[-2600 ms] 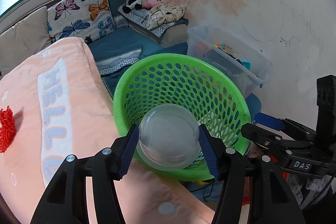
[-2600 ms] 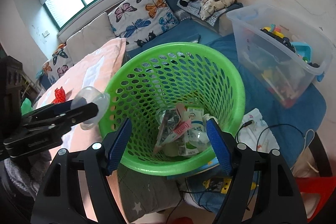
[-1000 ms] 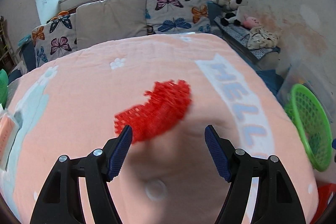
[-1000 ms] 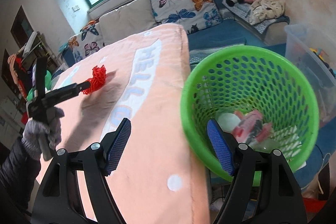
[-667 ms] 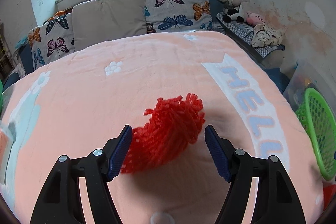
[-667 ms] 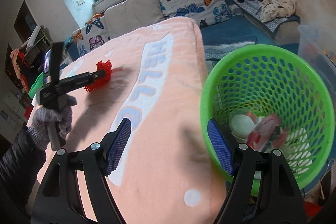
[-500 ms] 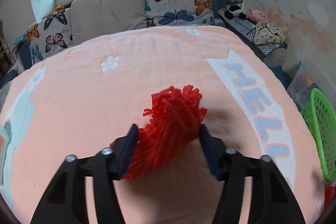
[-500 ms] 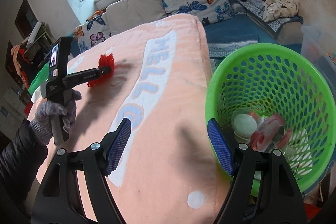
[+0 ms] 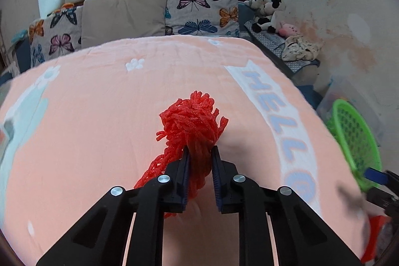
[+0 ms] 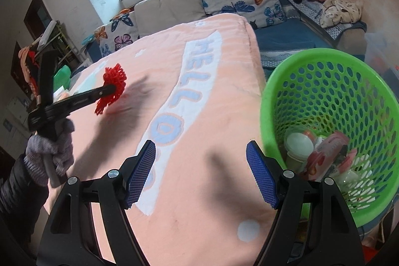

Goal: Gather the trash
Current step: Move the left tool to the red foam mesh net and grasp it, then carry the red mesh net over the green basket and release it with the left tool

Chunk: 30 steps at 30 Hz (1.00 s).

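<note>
Now the red foam net [image 9: 193, 121] lies on the peach blanket [image 9: 99, 101], and the left gripper [image 9: 200, 161], whose jaws have just been closing, clamps it. At 3 o'clock, the right gripper [image 10: 200, 173] is spread, empty, beside the green basket [image 10: 274, 96].

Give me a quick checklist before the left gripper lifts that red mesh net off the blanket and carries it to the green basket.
1. Grip: the left gripper has just been closing and its pads now pinch the red mesh net: ok.
2. Whole net captured: a tail trails out beside the left finger: not ok.
3. Net clear of the peach blanket: cannot tell.
4. Green basket upright, room left above the trash: ok.
5. Right gripper open, holding nothing: ok.
6. Path across the blanket to the basket unobstructed: ok.
</note>
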Available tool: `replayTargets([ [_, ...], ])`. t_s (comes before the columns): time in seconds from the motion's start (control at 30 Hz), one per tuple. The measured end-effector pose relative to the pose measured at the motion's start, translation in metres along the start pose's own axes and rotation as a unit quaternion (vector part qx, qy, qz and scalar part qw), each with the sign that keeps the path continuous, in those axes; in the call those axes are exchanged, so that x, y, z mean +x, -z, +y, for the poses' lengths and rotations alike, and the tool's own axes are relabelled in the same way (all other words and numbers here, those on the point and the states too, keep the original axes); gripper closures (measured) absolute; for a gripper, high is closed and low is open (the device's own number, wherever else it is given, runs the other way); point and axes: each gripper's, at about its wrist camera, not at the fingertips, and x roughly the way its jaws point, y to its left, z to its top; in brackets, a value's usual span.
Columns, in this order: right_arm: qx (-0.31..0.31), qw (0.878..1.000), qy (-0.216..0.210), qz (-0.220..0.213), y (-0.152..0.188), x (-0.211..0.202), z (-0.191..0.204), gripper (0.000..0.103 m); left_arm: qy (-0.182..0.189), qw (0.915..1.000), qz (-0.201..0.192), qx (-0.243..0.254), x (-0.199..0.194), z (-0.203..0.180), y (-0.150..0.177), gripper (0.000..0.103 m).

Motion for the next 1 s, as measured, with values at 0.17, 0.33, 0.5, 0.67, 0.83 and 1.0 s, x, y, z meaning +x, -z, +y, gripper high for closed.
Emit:
replayTargets([
  [0.17,-0.009,1.000,-0.006,0.001,0.006,0.001,0.010,0.028,0.014,0.9999,0.002,0.005,-0.027,-0.013,0.029,0.087],
  [0.33,-0.013,1.000,-0.010,0.007,0.013,0.000,0.017,0.030,0.032,0.9995,0.001,0.003,-0.047,-0.026,0.052,0.087],
  [0.5,-0.023,1.000,-0.009,0.013,0.020,0.000,0.024,0.041,0.054,0.9985,-0.002,0.010,-0.061,-0.043,0.067,0.087],
  [0.67,-0.019,1.000,-0.004,0.010,0.025,-0.007,0.020,0.051,0.079,0.9966,-0.003,0.026,-0.068,-0.069,0.071,0.087],
  [0.83,-0.005,1.000,0.011,0.001,0.028,-0.022,0.004,0.054,0.106,0.9933,-0.004,0.047,-0.070,-0.104,0.066,0.087],
  [1.0,0.014,0.999,0.034,-0.013,0.029,-0.041,-0.021,0.054,0.128,0.9889,0.001,0.075,-0.064,-0.145,0.057,0.087],
])
